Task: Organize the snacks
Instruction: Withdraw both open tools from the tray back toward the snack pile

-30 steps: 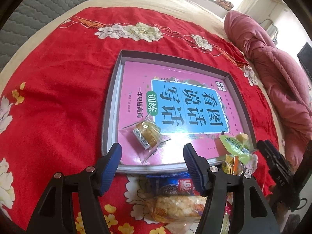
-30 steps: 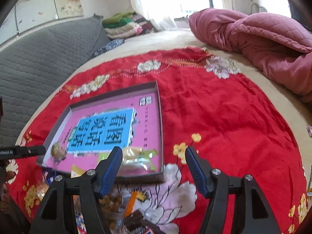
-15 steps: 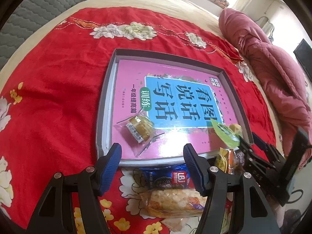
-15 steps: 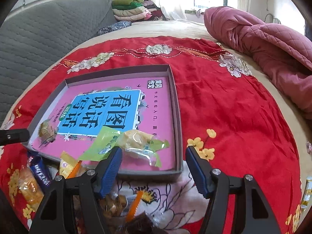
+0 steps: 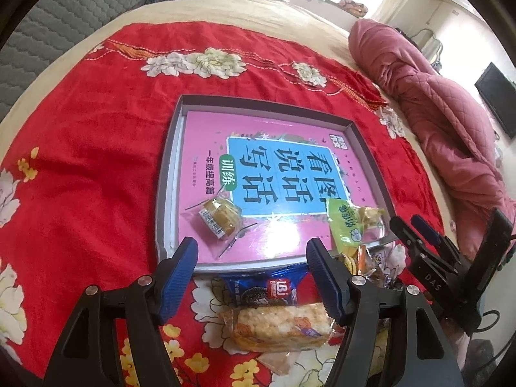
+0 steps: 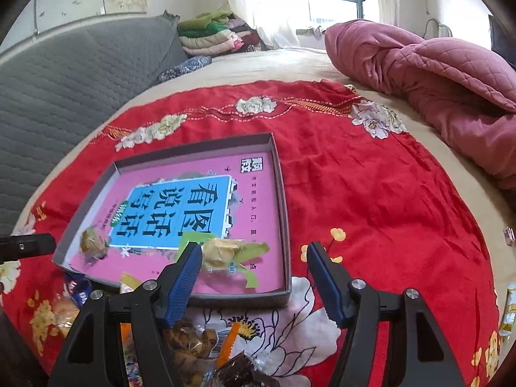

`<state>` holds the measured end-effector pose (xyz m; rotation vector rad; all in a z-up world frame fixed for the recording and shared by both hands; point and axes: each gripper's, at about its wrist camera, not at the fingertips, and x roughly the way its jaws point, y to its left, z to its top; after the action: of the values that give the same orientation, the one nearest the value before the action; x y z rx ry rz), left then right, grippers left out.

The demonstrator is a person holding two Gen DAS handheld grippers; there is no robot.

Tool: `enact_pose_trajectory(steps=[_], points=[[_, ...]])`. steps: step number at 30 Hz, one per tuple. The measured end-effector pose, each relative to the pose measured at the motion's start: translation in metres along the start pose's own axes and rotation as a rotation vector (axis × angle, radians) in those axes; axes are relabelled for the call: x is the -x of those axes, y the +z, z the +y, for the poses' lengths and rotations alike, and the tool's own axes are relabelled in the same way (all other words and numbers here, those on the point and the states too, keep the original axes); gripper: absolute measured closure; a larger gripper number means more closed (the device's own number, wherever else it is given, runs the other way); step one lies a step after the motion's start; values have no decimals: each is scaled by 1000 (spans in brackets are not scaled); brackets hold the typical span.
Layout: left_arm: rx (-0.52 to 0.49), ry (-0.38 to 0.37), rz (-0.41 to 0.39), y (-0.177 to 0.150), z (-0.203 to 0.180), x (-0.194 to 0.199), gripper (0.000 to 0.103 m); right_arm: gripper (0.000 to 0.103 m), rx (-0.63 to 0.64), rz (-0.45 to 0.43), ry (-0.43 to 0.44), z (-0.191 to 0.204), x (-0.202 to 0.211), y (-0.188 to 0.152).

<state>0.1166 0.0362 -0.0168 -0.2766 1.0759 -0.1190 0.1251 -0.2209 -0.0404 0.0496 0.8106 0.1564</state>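
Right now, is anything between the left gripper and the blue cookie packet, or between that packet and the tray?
Nothing visible blocks either. The left gripper, jaws opening and empty, hangs over the blue cookie packet, which lies just outside the tray rim. The rice cracker bar lies on its near side.

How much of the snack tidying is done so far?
Two wrapped snacks lie in the tray: a brown pastry and a green-wrapped one. Both sets of jaws are opening, nothing between them. The blue cookie pack, rice cracker and more remain outside.
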Motion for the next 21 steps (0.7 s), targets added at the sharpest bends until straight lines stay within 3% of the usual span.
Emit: enact_pose_trajectory(steps=[2,21], points=[[2,-8,2,0,0,3,31,28,-12,-9,9,-1,7,1],[-17,-56,39,-20,3,18,29,27,-81,-3,31,-14,38,-10]])
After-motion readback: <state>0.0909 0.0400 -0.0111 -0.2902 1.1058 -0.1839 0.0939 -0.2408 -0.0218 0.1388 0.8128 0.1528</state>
